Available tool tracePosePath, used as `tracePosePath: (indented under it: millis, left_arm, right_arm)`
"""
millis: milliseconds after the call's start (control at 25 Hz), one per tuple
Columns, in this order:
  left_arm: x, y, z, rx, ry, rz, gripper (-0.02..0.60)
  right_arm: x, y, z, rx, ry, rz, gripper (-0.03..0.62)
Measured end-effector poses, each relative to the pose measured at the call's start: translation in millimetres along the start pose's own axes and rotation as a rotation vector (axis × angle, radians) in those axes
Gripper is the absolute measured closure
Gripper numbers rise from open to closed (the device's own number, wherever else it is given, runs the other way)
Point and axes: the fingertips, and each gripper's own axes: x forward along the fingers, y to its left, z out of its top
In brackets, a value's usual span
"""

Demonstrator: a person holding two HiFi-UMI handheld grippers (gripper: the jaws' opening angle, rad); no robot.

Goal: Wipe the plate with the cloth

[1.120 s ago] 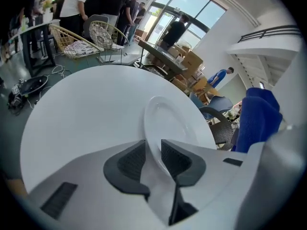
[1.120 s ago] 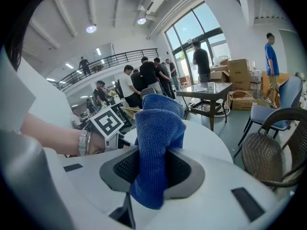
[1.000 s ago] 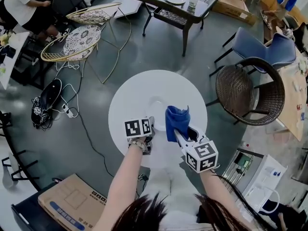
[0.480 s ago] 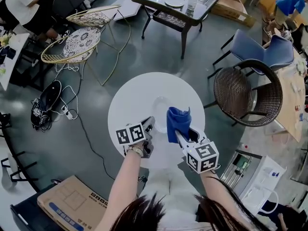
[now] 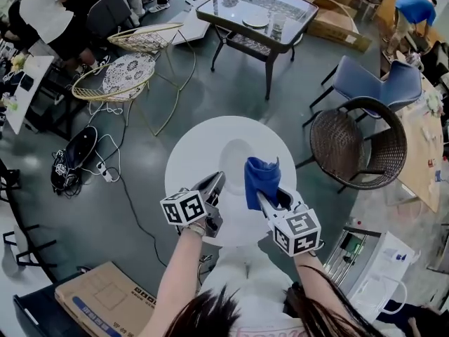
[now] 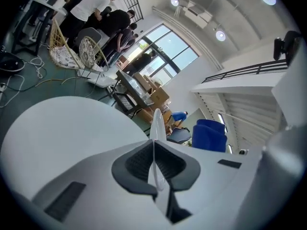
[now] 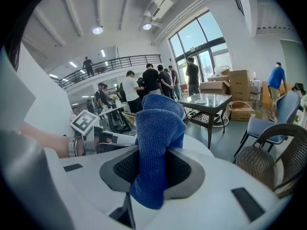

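In the head view, near the middle of the frame, we see two hand-held grippers side by side over a round white table [image 5: 200, 142]. The left gripper [image 5: 216, 180], lower left of centre, has just been closing its jaws, and they now pinch the near rim of a clear plate [image 5: 237, 153]. The plate shows as a pale oval just above the gripper. In the left gripper view [image 6: 153, 150] the plate [image 6: 156, 121] appears edge-on, a thin strip rising from between the dark pads. The right gripper [image 5: 264, 196], just right of centre, is clamped on a bunched blue cloth [image 5: 260, 177]. In the right gripper view [image 7: 152, 169] the cloth [image 7: 158, 123] stands up between the pads, beside the plate but apart from it.
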Motion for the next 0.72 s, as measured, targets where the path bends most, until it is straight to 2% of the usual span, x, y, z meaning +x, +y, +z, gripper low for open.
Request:
tracePosePath:
  millis: [480, 720]
  left_arm:
    - [-61, -98, 55, 0.038, -0.154, -0.157, 0.566]
    - [-73, -117, 52, 0.078, -0.164, -0.164, 0.566]
  right_arm:
    - [-56, 33, 79, -0.072, -0.136, -0.002, 0.462]
    - [-60, 47, 122, -0.106, -0.197, 0.026, 0.462]
